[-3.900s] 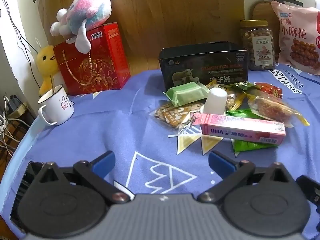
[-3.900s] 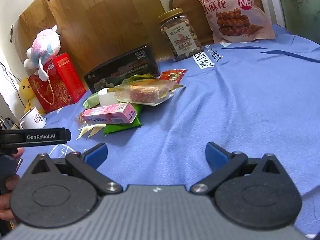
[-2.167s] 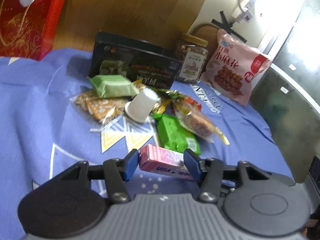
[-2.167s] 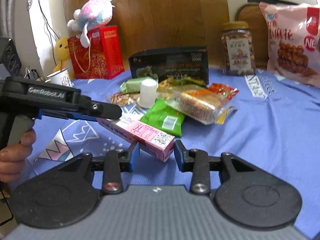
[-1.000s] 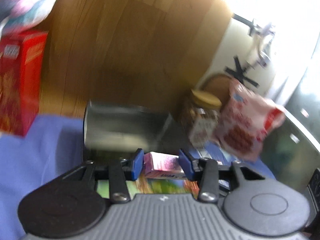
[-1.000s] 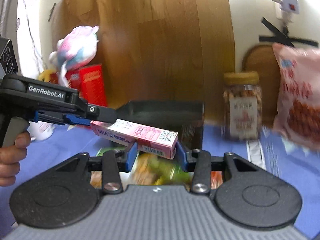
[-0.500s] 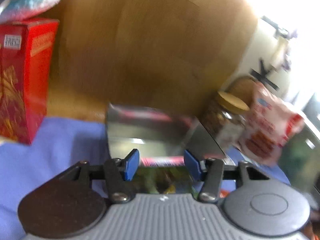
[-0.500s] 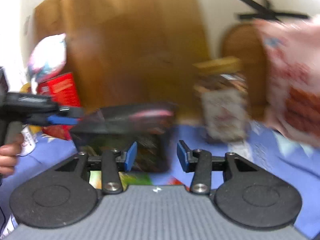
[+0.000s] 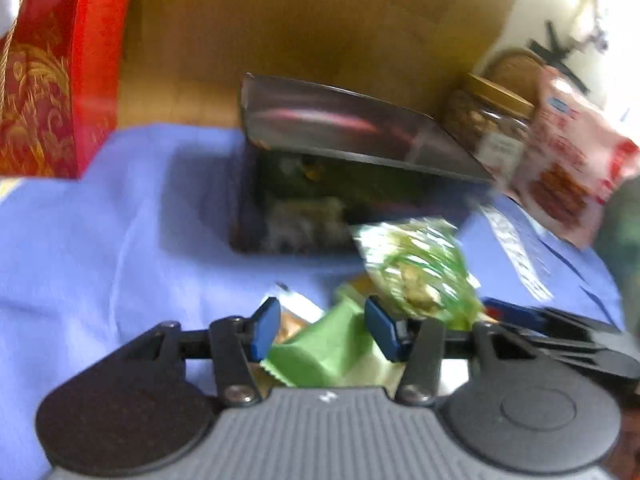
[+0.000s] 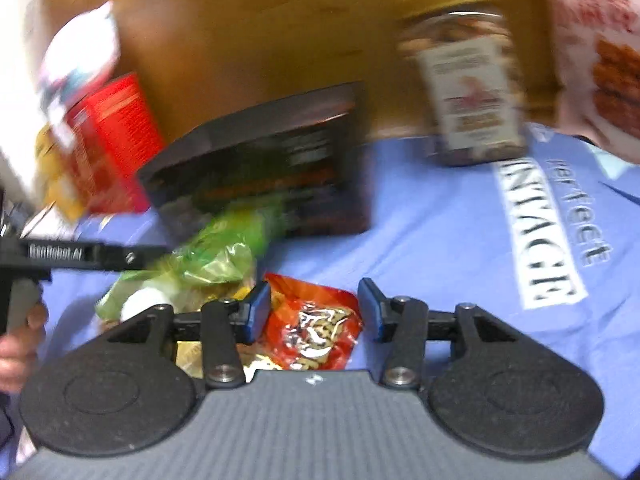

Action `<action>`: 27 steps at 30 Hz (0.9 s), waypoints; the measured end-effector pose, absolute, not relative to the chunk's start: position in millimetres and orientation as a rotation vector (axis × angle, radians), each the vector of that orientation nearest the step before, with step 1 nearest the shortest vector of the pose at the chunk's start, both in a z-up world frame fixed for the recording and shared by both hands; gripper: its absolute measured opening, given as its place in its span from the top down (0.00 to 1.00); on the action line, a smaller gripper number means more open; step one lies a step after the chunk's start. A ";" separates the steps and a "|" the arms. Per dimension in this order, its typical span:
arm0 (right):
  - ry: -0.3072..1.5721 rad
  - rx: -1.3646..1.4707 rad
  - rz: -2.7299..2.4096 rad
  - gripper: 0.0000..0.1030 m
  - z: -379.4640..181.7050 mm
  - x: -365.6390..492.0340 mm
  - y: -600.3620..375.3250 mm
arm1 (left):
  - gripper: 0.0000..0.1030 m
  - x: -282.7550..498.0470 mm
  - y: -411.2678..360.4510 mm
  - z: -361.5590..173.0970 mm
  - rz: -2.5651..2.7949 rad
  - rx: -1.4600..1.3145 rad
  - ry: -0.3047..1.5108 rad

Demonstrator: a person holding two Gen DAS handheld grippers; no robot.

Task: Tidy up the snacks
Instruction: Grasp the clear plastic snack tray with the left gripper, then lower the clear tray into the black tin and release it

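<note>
Both views are smeared by motion blur, so fine print is unreadable. In the left wrist view the left claw (image 9: 323, 330) sits at lower centre with its blue pads apart at a moderate gap, gripping nothing; a light green wrapped snack (image 9: 320, 350) lies on the cloth under that gap. Just above and right of it is a crinkly clear-and-green packet (image 9: 416, 272). Behind them, mid-frame, stands the black box (image 9: 344, 184), open at the top, with a blurred pink streak, the pink carton (image 9: 320, 117), lying inside along its length. A red gift bag (image 9: 60, 64) fills the upper left, and a nut jar (image 9: 492, 128) with a gold lid and a pink snack bag (image 9: 568, 168) stand at the right. The blue tablecloth (image 9: 100, 220) covers the table.

In the right wrist view the right claw (image 10: 313, 312) is likewise partly spread and holds nothing; a shiny red-orange foil packet (image 10: 312, 326) lies flat on the cloth beneath its pads. The left claw's black body reaches in from the left edge, the person's left hand (image 10: 20, 340) around its handle.
</note>
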State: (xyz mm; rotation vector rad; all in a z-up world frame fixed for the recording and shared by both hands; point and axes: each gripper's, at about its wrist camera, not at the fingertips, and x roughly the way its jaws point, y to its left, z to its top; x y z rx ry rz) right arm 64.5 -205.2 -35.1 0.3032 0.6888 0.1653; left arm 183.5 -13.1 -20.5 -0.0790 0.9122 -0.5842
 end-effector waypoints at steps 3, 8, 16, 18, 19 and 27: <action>0.686 0.319 0.184 0.51 -24.8 50.1 -206.2 | 0.47 161.0 -3.4 -10.3 -0.540 -0.042 0.873; 0.568 0.406 0.144 0.50 2.8 -1.9 -231.9 | 0.47 136.8 32.9 14.7 -0.558 -0.155 0.817; 0.607 0.312 0.229 0.29 -13.1 -59.8 -217.2 | 0.34 73.2 -12.8 28.5 -0.794 -0.074 0.793; 0.622 0.214 0.243 0.29 -18.5 -61.5 -202.2 | 0.33 67.3 -29.5 22.0 -0.769 0.008 0.785; 0.630 0.159 0.252 0.29 -21.6 -60.7 -192.6 | 0.33 66.7 -36.8 18.2 -0.750 0.039 0.787; 0.586 0.009 0.232 0.65 -31.3 -42.7 -169.9 | 0.69 59.8 -51.5 2.3 -0.774 0.034 0.874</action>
